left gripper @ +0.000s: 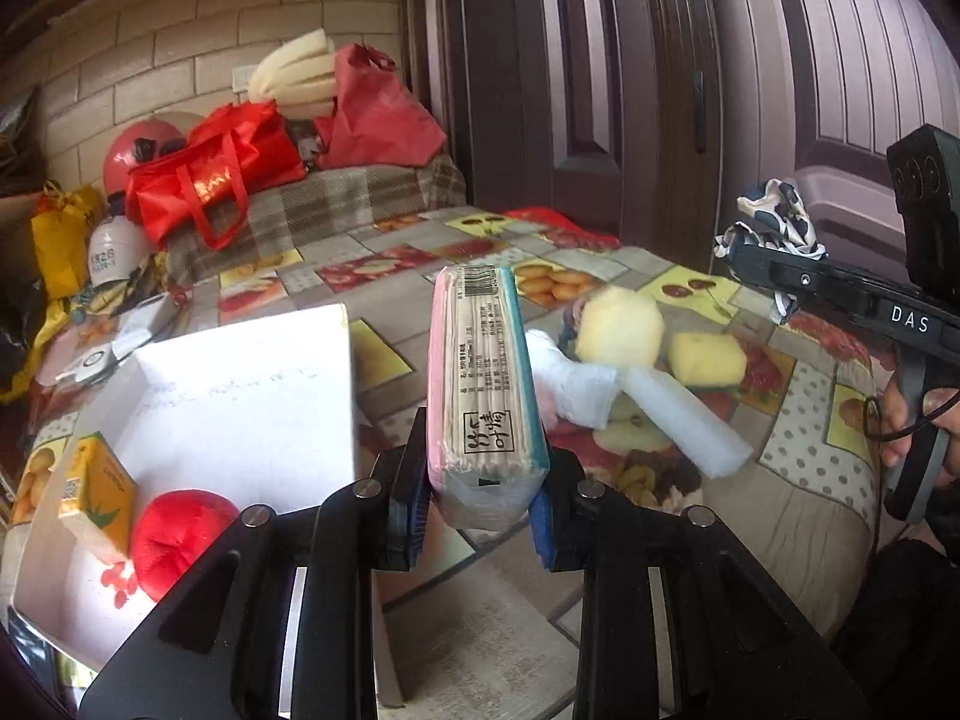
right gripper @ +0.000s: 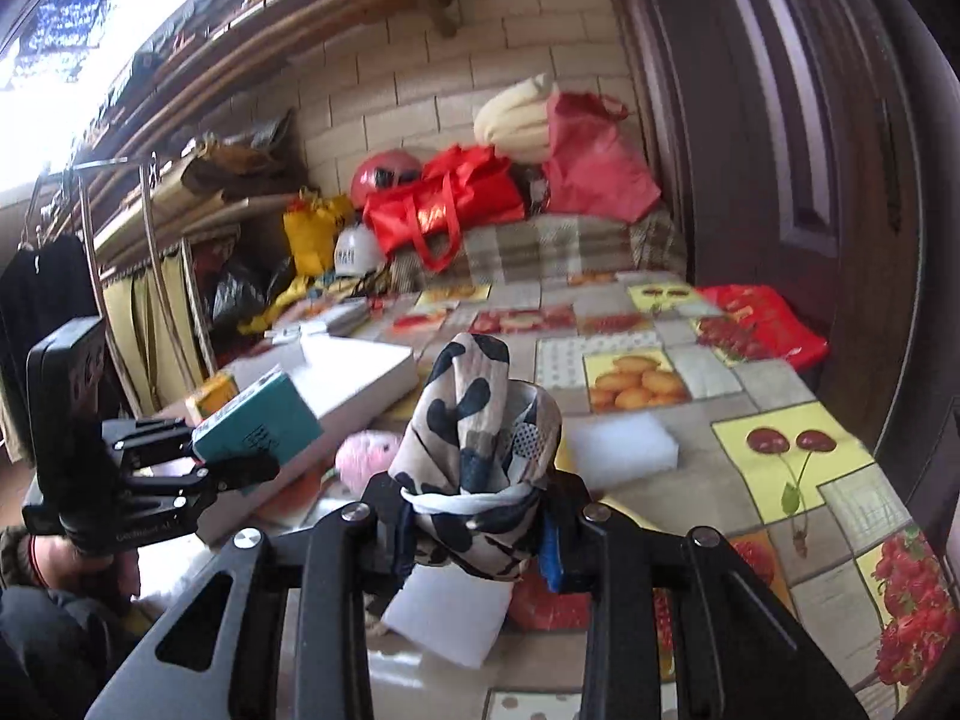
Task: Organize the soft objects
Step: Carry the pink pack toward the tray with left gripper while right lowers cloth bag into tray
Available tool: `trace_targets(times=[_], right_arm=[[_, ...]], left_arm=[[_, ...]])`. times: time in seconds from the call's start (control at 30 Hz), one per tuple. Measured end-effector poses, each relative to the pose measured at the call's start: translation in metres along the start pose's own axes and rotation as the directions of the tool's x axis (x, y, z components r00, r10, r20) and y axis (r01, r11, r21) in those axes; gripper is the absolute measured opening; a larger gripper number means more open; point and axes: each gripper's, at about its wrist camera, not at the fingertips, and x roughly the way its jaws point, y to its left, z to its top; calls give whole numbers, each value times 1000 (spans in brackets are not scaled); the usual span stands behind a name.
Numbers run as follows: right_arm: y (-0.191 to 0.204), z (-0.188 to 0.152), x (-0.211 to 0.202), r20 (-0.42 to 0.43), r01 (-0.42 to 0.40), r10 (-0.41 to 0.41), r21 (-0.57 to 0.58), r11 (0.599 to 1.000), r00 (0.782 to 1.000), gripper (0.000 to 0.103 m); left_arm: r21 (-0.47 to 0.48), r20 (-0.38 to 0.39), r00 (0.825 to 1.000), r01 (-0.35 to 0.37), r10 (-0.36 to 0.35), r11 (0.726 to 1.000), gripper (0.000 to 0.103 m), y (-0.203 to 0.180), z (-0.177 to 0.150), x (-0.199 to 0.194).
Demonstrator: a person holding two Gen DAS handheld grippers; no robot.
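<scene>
My left gripper (left gripper: pixel 480 504) is shut on a tissue pack (left gripper: pixel 483 372) with pink and teal sides, held above the table; the same tissue pack (right gripper: pixel 258 426) shows teal in the right wrist view. My right gripper (right gripper: pixel 474 531) is shut on a knotted black-and-white spotted scarf (right gripper: pixel 480 420), also lifted; that scarf (left gripper: pixel 774 222) hangs at the right gripper's tip in the left wrist view. On the fruit-print tablecloth (left gripper: pixel 798 444) lie white foam pieces (left gripper: pixel 684 420), yellow sponges (left gripper: pixel 708 360) and a pink plush (right gripper: pixel 366 456). A white box (left gripper: pixel 240 396) at the left holds a red soft ball (left gripper: pixel 180 540) and a yellow carton (left gripper: pixel 99 492).
Red bags (left gripper: pixel 204 180), a helmet (left gripper: pixel 138 150) and a cream cushion (left gripper: pixel 294 78) pile up on a checked seat at the back. A dark door (left gripper: pixel 600 90) stands to the right. A white foam block (right gripper: pixel 624 444) lies beyond the scarf.
</scene>
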Motion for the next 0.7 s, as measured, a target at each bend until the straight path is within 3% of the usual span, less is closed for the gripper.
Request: trace_targets(times=[0.1, 0.3, 0.43, 0.5, 0.7], right_arm=[[9, 1, 4, 56, -6, 5, 14, 1000, 998, 31], [37, 2, 31, 46, -58, 59, -14, 998, 997, 31], [58, 5, 37, 70, -76, 82, -76, 994, 994, 32], [67, 6, 45, 57, -100, 105, -92, 991, 993, 32], [93, 4, 60, 28, -149, 154, -131, 980, 988, 31]], left_arm=[[-31, 39, 998, -57, 58, 998, 26, 15, -2, -10], [-83, 62, 991, -116, 122, 990, 27, 39, -6, -17], [-59, 87, 980, -174, 178, 983, 27, 42, -8, -21], [-3, 104, 966, -240, 239, 971, 27, 41, -10, -21], [-94, 92, 970, -216, 225, 972, 27, 68, -14, -23]])
